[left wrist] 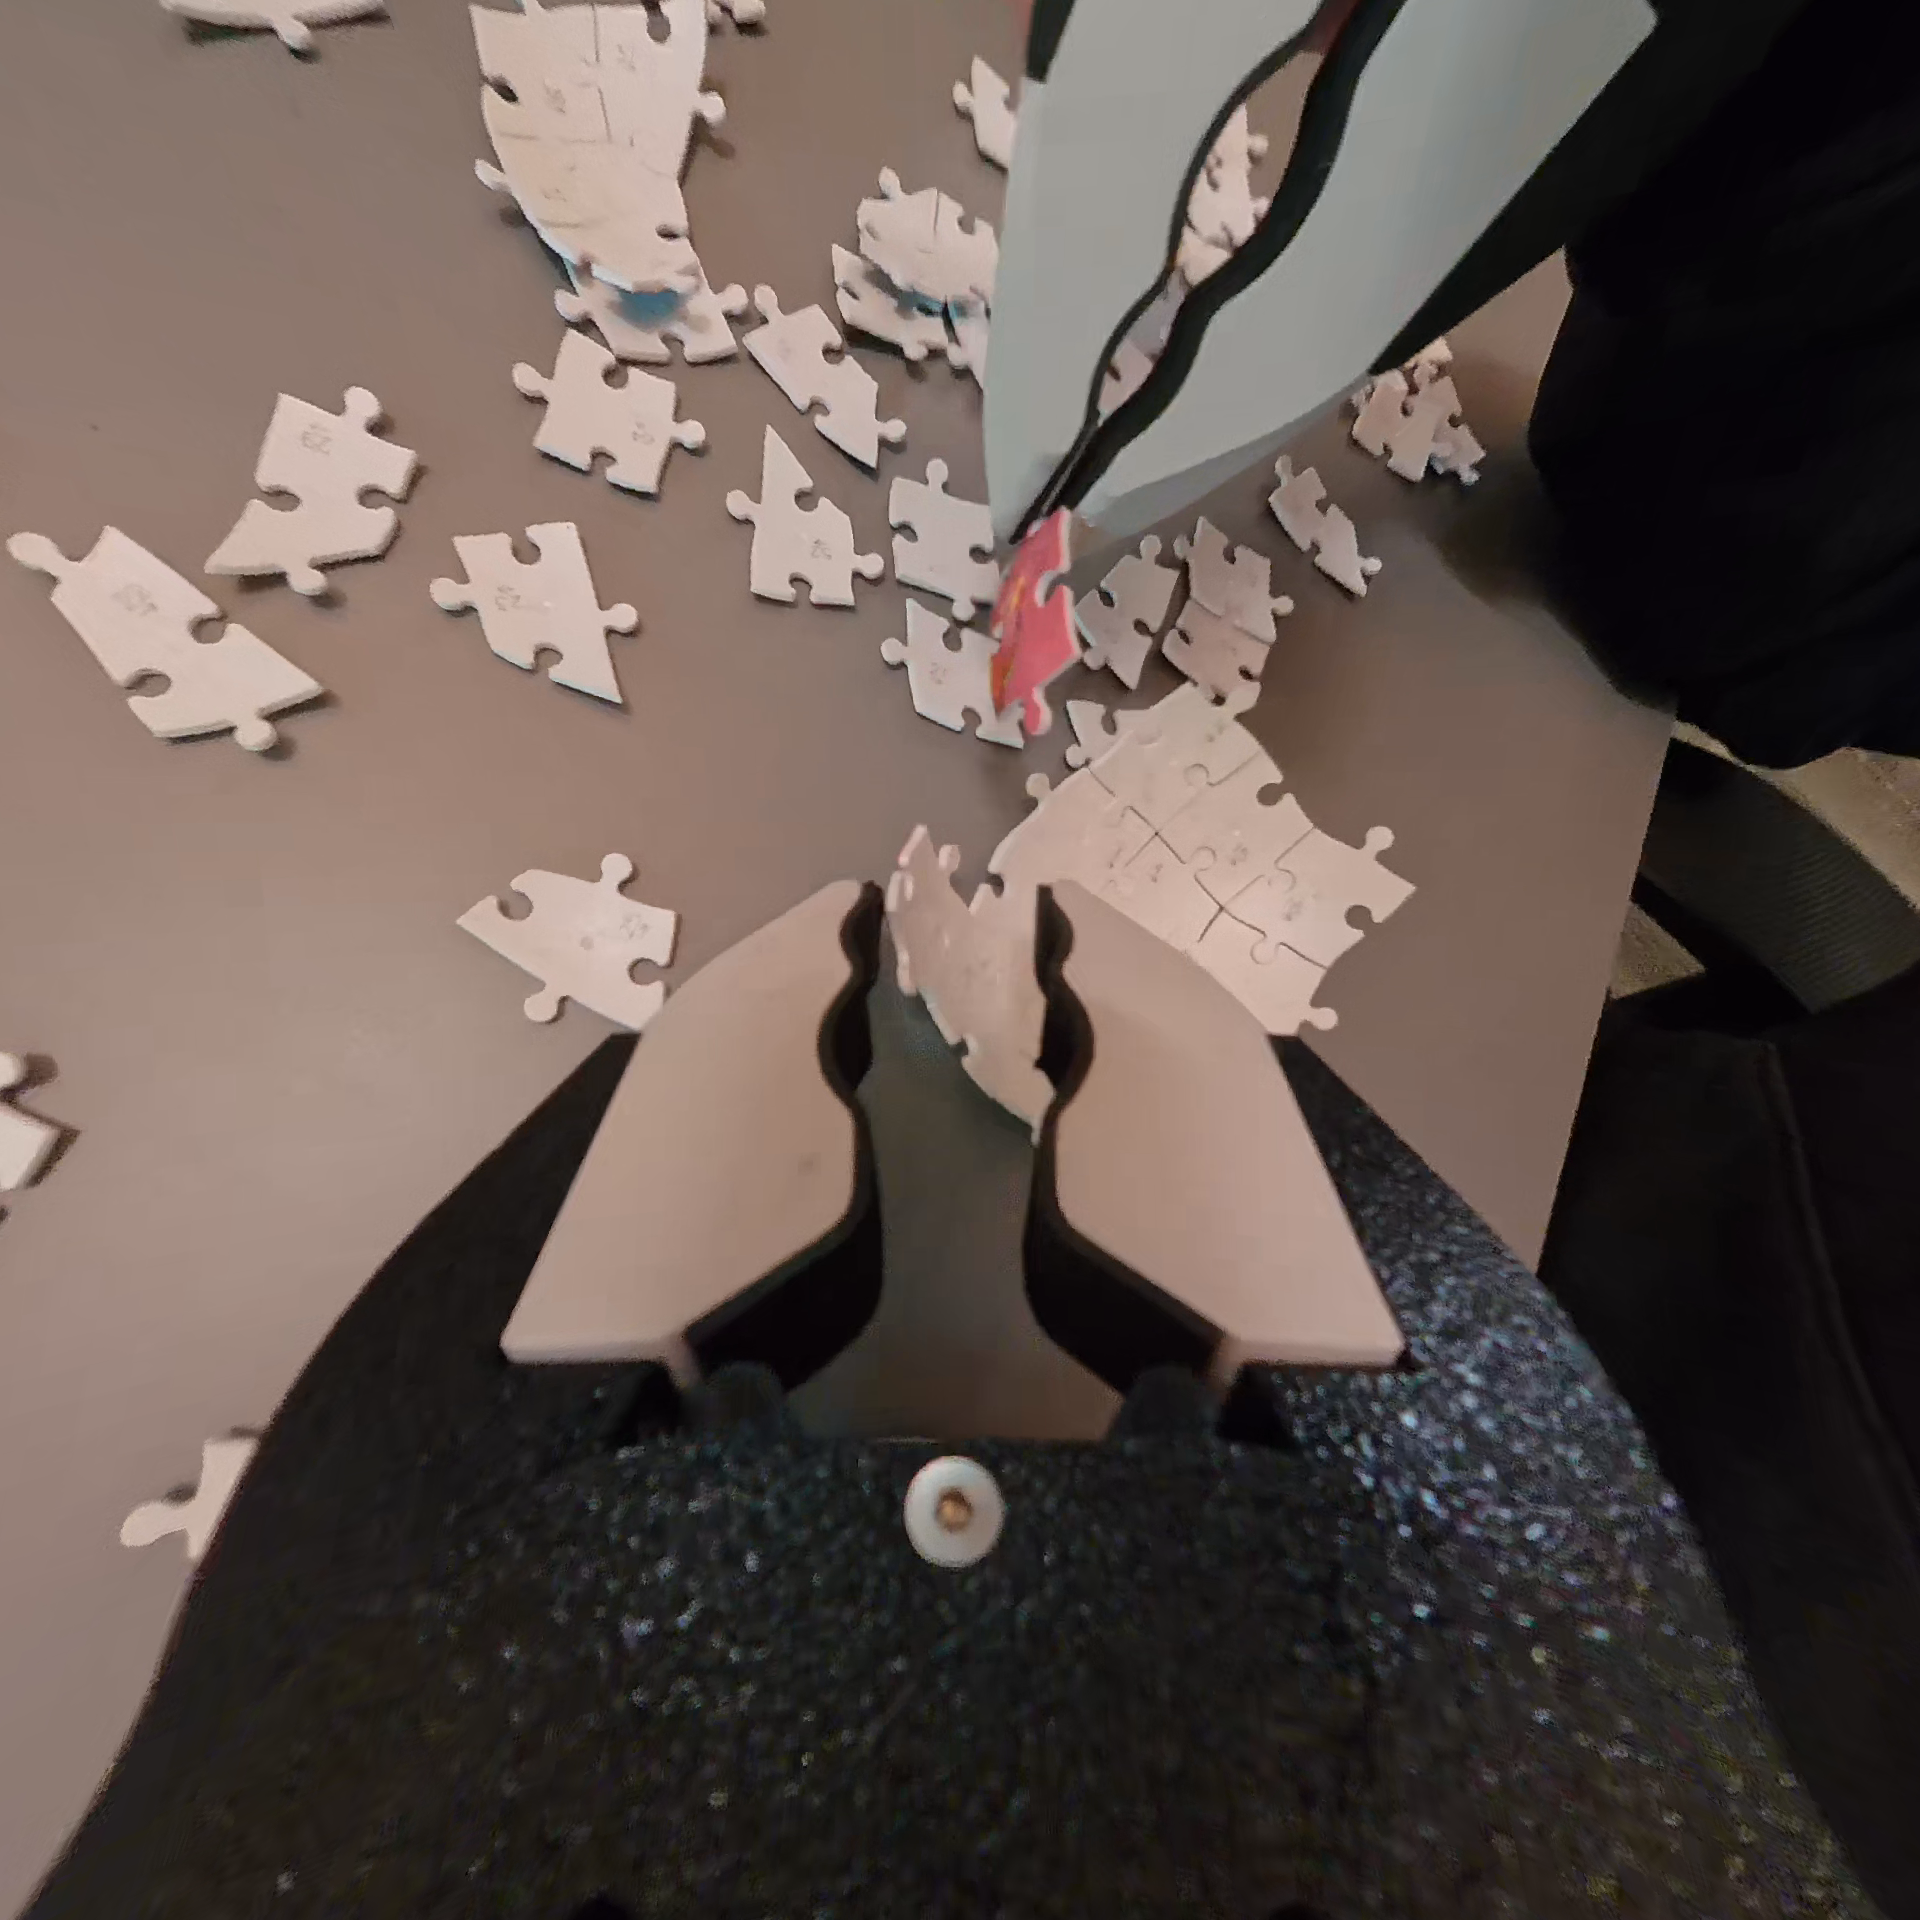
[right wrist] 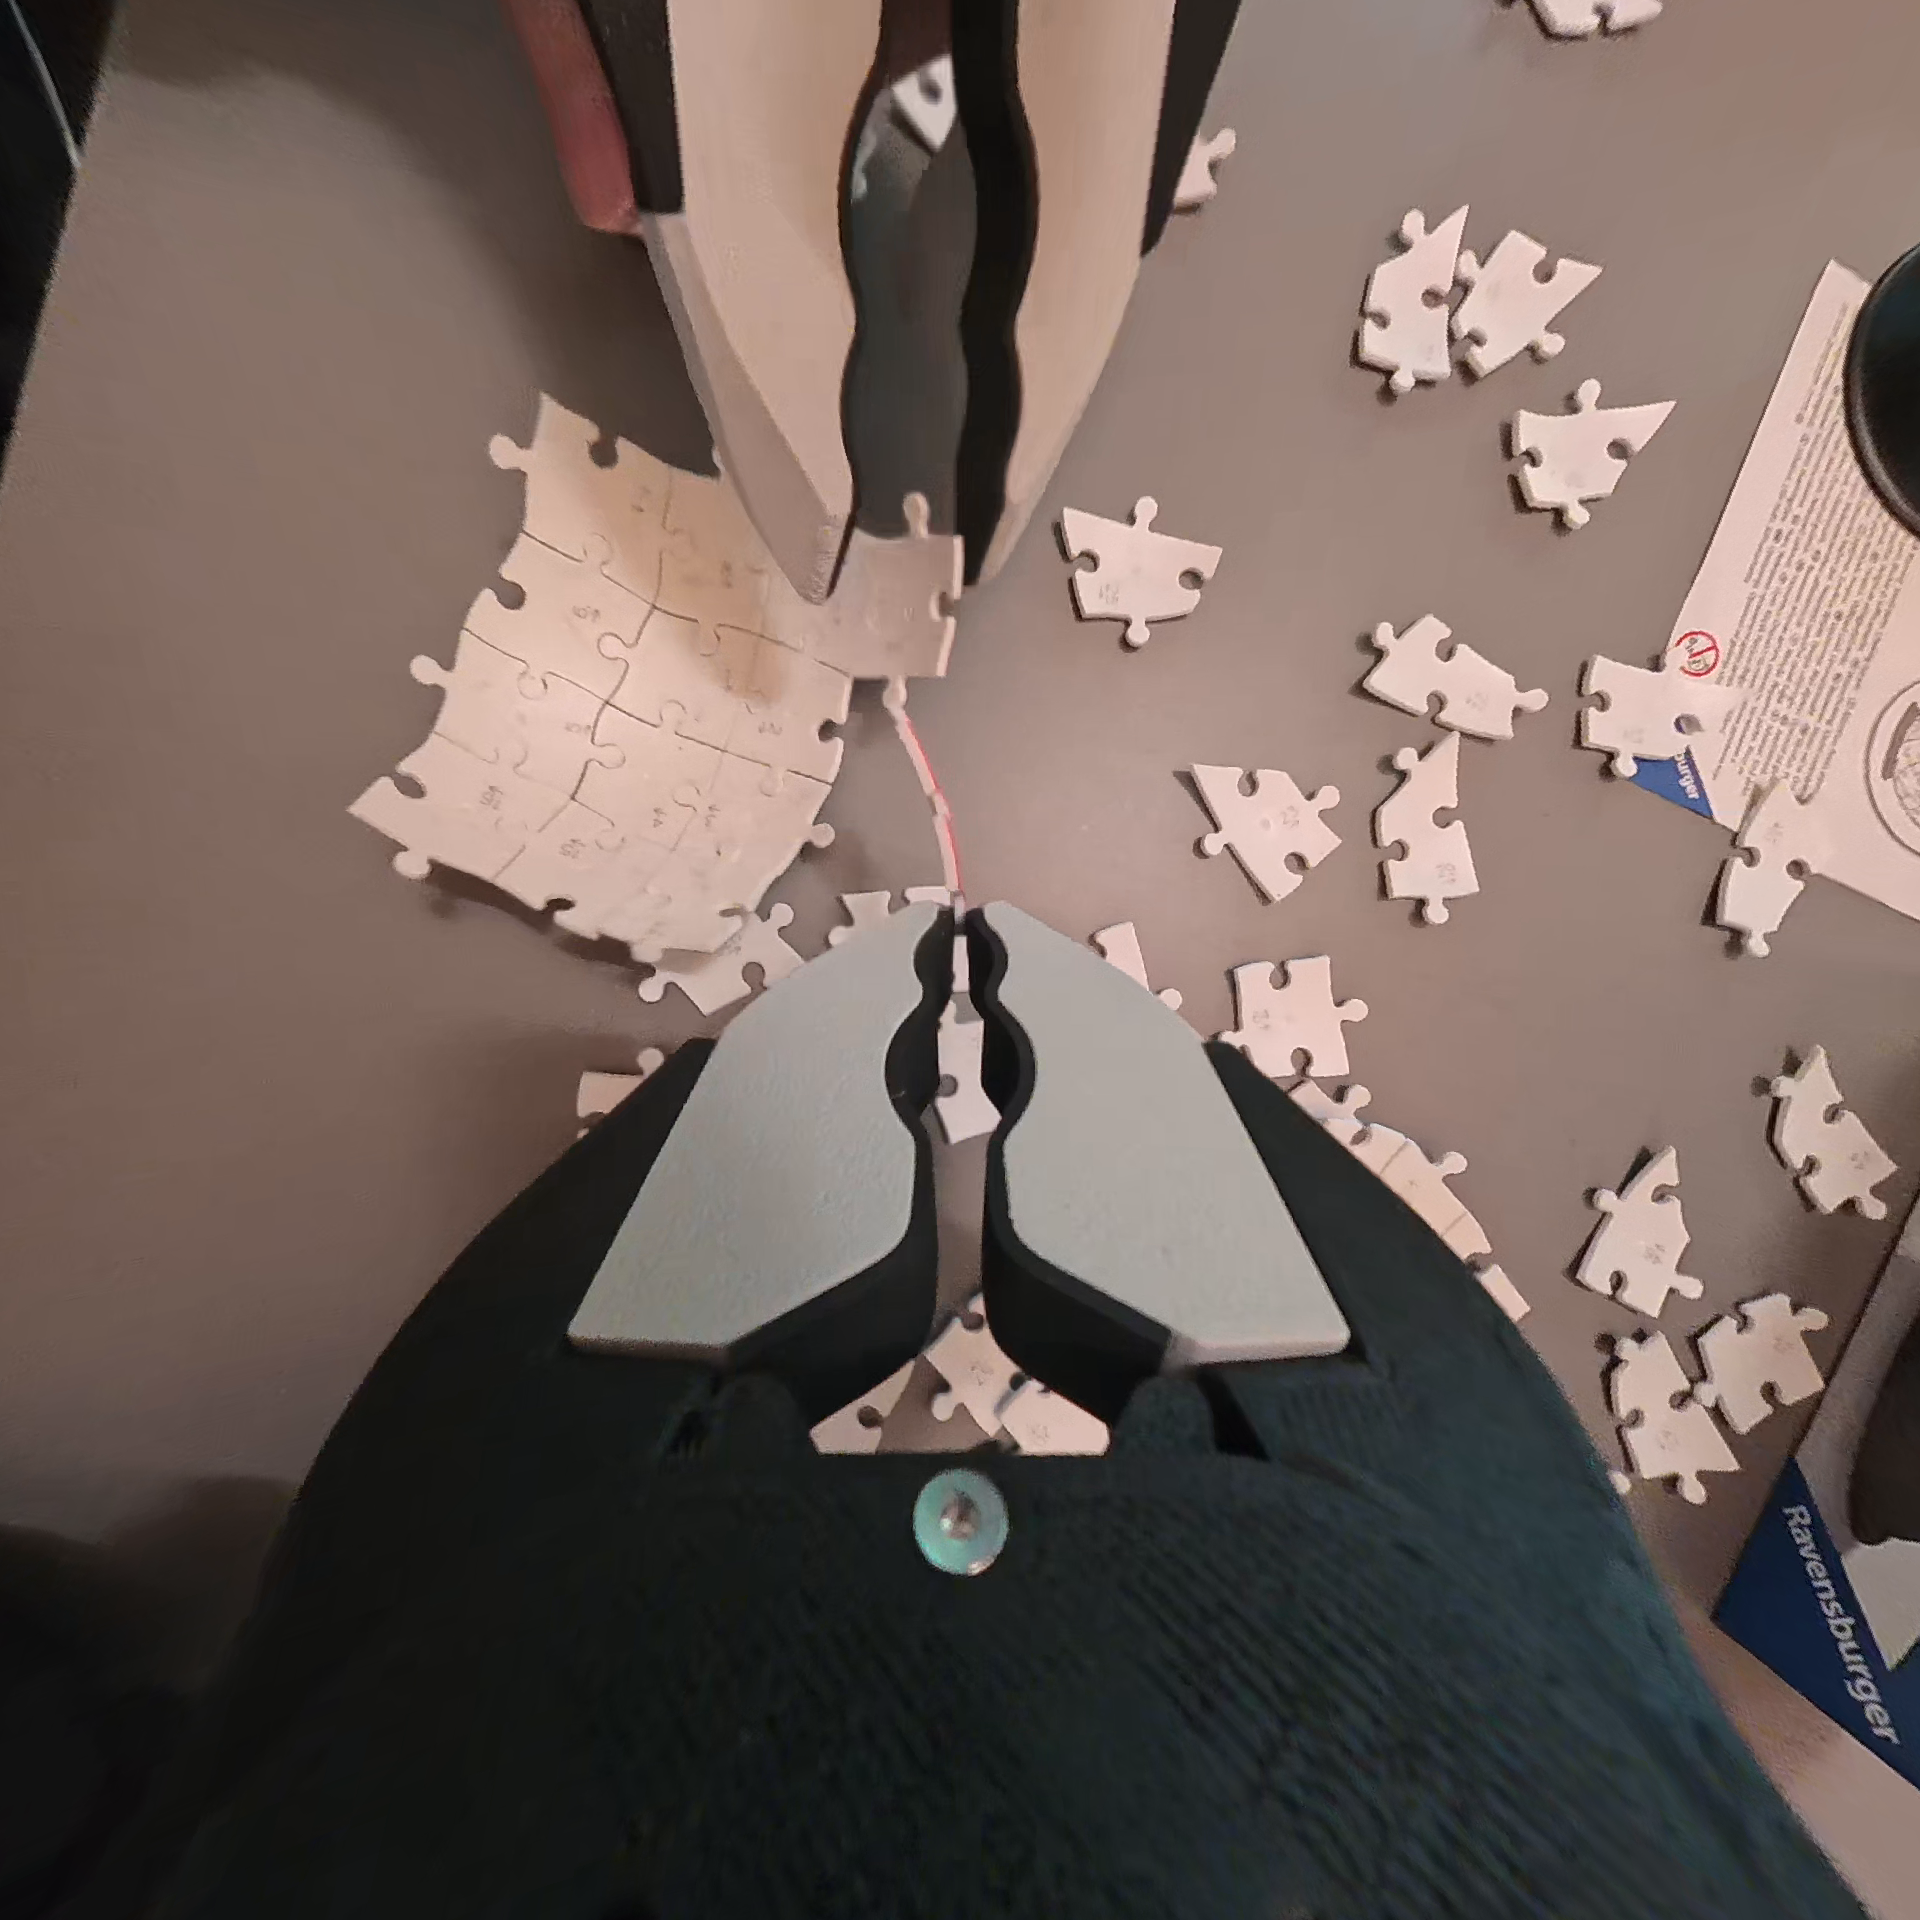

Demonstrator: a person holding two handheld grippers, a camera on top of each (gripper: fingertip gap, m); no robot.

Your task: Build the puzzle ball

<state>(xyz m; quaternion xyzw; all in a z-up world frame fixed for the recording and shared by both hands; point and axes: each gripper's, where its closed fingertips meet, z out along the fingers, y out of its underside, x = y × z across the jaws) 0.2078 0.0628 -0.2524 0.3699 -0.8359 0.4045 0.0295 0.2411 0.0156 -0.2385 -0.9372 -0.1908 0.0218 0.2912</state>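
My left gripper point(left wrist: 961, 914) is shut on a white puzzle piece point(left wrist: 971, 987), held tilted just above the grey table point(left wrist: 312, 935), beside a joined patch of white pieces point(left wrist: 1226, 862). In the right wrist view the left gripper point(right wrist: 904, 561) grips that piece point(right wrist: 899, 613) at the edge of the patch point(right wrist: 623, 727). My right gripper point(right wrist: 961, 920) is shut on a pink-faced puzzle piece point(right wrist: 925, 790), seen edge-on and reaching towards the left gripper's piece. In the left wrist view the right gripper point(left wrist: 1039, 509) holds the pink piece point(left wrist: 1029, 613) hanging from its tips.
Several loose white pieces point(left wrist: 582, 613) lie face down over the table. A curved joined section point(left wrist: 603, 135) stands at the back. A printed leaflet point(right wrist: 1808, 582), a blue box point(right wrist: 1829, 1621) and a dark round object point(right wrist: 1891, 384) lie to the right. The table edge point(left wrist: 1610, 831) is close. About 7 cm separates my left fingertips from my right.
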